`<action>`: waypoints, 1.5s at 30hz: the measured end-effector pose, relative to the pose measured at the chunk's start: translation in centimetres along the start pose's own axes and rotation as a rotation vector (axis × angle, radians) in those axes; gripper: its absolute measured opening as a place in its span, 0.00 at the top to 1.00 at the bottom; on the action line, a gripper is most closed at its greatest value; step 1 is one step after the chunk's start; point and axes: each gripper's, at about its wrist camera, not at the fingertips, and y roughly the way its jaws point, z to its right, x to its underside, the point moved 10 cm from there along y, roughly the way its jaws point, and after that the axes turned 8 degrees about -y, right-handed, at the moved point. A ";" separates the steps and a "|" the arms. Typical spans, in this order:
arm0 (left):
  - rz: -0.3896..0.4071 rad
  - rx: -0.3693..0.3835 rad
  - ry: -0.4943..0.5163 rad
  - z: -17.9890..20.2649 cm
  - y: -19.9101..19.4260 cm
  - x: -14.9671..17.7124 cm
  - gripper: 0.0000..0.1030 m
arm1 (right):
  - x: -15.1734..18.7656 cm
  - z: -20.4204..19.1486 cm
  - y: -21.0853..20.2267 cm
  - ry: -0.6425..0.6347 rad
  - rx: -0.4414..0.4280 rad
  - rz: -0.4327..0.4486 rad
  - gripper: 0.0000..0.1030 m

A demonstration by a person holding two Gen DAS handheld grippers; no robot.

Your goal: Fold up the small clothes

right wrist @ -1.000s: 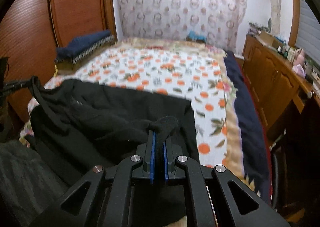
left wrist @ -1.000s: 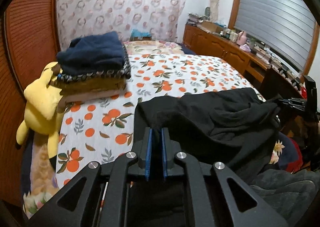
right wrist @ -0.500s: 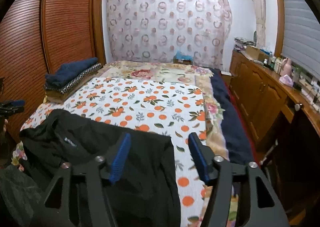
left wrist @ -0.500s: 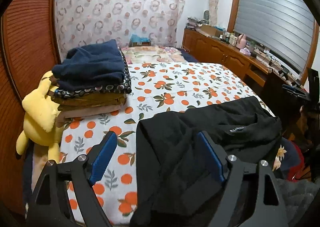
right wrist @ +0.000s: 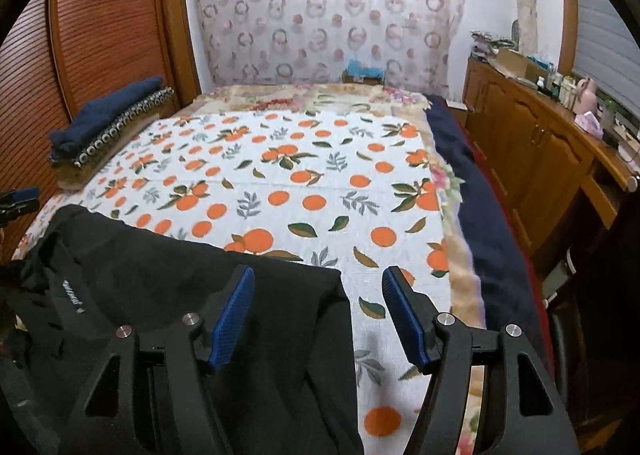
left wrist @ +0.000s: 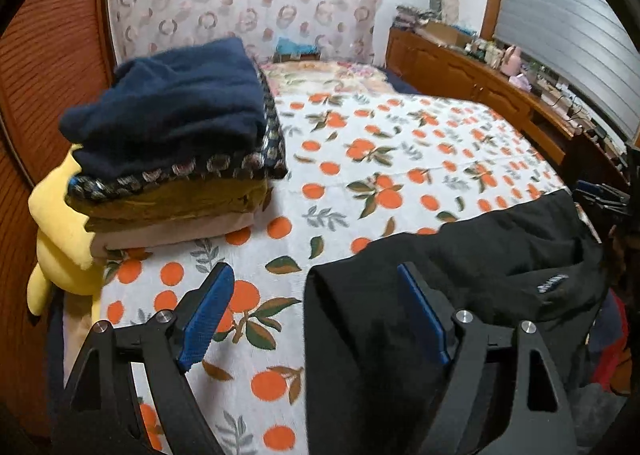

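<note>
left hand-held gripper (left wrist: 316, 311) agape, right hand-held gripper (right wrist: 318, 315) agape

We note a black garment (left wrist: 480, 279) with a small pale print mark. It lies on a white bedspread (left wrist: 400, 159) patterned with orange fruit and green and grey leaves. Beneath that, along the bed's side, we see a cream floral blanket (right wrist: 460, 255) and a navy cover (right wrist: 480, 199). The folded stack (left wrist: 176, 159) runs navy on top, then dark cloth with pale ring motifs, mustard, and dusty pink at the bottom. Beside it is a yellow plush toy (left wrist: 60, 231). The gripper fingers (left wrist: 208, 311) are black with blue pads. The curtain (right wrist: 328, 11) is whitish with pinkish-brown rings. The wardrobe (right wrist: 108, 23) and cabinets (right wrist: 532, 151) are reddish-brown wood.
</note>
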 end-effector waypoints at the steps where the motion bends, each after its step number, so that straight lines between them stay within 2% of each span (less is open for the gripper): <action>1: -0.010 -0.004 -0.003 -0.2 0.5 0.2 0.19 | -0.1 0.1 0.6 0.000 -0.005 -0.006 0.34; 8: -0.078 -0.003 -0.028 -1.2 3.0 1.5 0.19 | 0.3 0.2 2.1 -0.003 -0.010 -0.053 0.34; 20: -0.100 0.052 -0.021 -0.1 3.5 1.8 0.21 | 1.0 0.2 2.8 0.006 -0.034 -0.095 0.34; 22: -0.098 0.070 -0.003 0.4 3.4 1.9 0.32 | 0.9 -0.2 2.8 -0.007 -0.043 -0.092 0.43; 23: -0.100 0.084 0.008 0.7 3.3 1.9 0.38 | 1.0 -0.5 2.7 -0.014 -0.045 -0.092 0.51; 25: -0.099 0.100 0.027 1.2 3.1 2.0 0.48 | 1.1 -0.8 2.4 -0.028 -0.042 -0.090 0.57; 27: -0.099 0.114 0.036 1.6 3.0 2.1 0.65 | 1.2 -1.4 2.2 -0.028 -0.064 -0.085 0.74; 28: -0.103 0.126 0.035 1.8 2.9 2.2 0.69 | 1.3 -1.8 2.1 -0.030 -0.077 -0.083 0.79; 29: -0.112 0.149 0.029 2.1 2.8 2.3 0.82 | 1.3 -2.1 1.9 -0.029 -0.085 -0.081 0.86; 30: -0.114 0.167 0.023 2.4 2.6 2.4 0.88 | 1.4 -2.4 1.6 -0.030 -0.086 -0.078 0.87; 33: -0.067 0.156 0.015 2.8 1.1 1.8 0.91 | 1.0 -2.8 -0.1 -0.026 -0.061 -0.017 0.88; 36: 0.021 0.191 0.017 4.1 -2.3 0.2 0.91 | -0.2 -2.6 -3.6 0.003 -0.034 0.085 0.89; 39: 0.093 0.215 0.028 5.3 -5.6 -2.1 0.92 | -2.4 -2.5 -7.8 0.006 -0.025 0.175 0.89; 45: 0.277 0.276 0.047 7.3 -13.9 -7.0 0.93 | -7.1 -3.1 -15.6 -0.069 0.007 0.328 0.89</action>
